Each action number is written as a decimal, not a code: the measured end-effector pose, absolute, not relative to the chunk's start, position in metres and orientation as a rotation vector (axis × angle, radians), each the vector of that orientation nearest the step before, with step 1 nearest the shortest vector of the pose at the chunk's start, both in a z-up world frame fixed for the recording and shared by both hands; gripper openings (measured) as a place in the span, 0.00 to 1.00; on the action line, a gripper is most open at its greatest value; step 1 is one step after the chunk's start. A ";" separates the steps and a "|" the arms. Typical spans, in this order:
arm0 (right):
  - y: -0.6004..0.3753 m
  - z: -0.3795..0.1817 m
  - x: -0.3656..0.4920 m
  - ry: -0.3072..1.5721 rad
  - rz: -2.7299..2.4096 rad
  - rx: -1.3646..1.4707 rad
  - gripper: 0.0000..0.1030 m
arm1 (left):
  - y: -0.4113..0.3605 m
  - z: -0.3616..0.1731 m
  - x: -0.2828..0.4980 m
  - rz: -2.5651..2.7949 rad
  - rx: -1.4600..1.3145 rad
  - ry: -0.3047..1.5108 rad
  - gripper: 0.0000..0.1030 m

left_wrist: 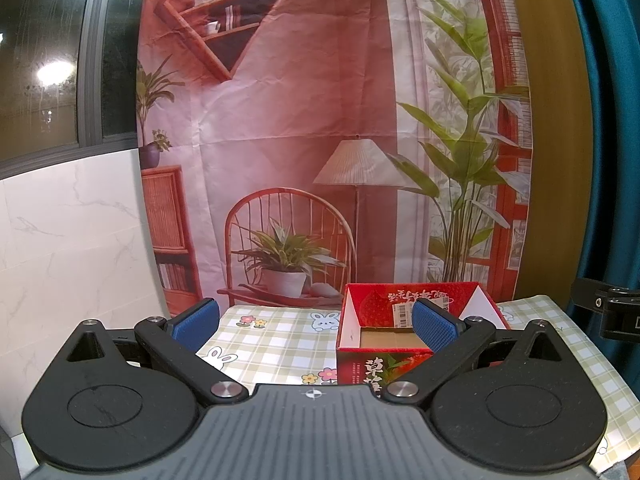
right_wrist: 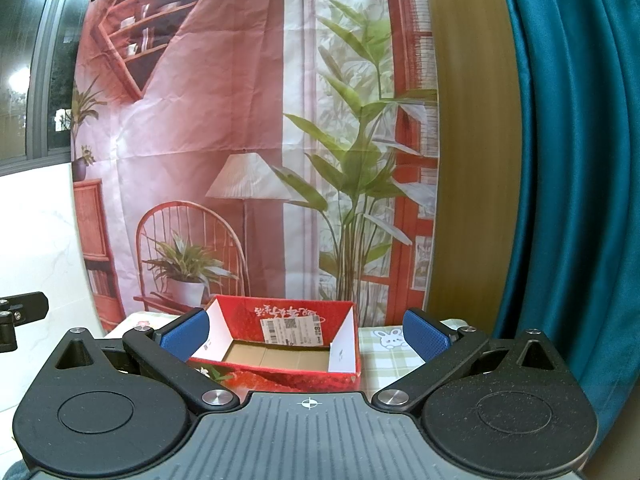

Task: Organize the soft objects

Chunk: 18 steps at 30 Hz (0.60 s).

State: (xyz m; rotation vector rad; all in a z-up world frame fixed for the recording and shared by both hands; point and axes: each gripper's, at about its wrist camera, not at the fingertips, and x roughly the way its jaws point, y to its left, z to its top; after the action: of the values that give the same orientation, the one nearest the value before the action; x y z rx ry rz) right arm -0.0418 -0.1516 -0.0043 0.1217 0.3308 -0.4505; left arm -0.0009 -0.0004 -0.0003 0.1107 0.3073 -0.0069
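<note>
Left gripper (left_wrist: pixel 316 322) and right gripper (right_wrist: pixel 306 334): fingers spread, nothing held. Beyond them, red box (right_wrist: pixel 280 344) sits open and empty on the checked cloth (left_wrist: pixel 272 340). No soft objects visible. Recommend locating items before descending; approach one squarely.

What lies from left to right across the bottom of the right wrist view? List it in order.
Left blue pad → red box, open and empty, its floor bare cardboard → rabbit print on the checked tablecloth → right blue pad → teal curtain.
</note>
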 end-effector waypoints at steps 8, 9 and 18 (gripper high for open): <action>-0.152 -0.004 -0.041 0.331 -0.451 0.122 1.00 | 0.000 -0.001 -0.001 -0.007 0.110 0.307 1.00; -0.152 -0.004 -0.041 0.330 -0.451 0.122 1.00 | 0.000 -0.001 0.000 -0.007 0.110 0.308 1.00; -0.151 -0.004 -0.041 0.331 -0.451 0.123 1.00 | -0.005 -0.004 -0.005 -0.009 0.110 0.310 1.00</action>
State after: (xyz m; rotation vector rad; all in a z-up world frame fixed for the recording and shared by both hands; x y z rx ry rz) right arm -0.0413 -0.1513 -0.0038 0.1227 0.3309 -0.4512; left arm -0.0047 -0.0049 -0.0037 0.1103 0.3095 -0.0091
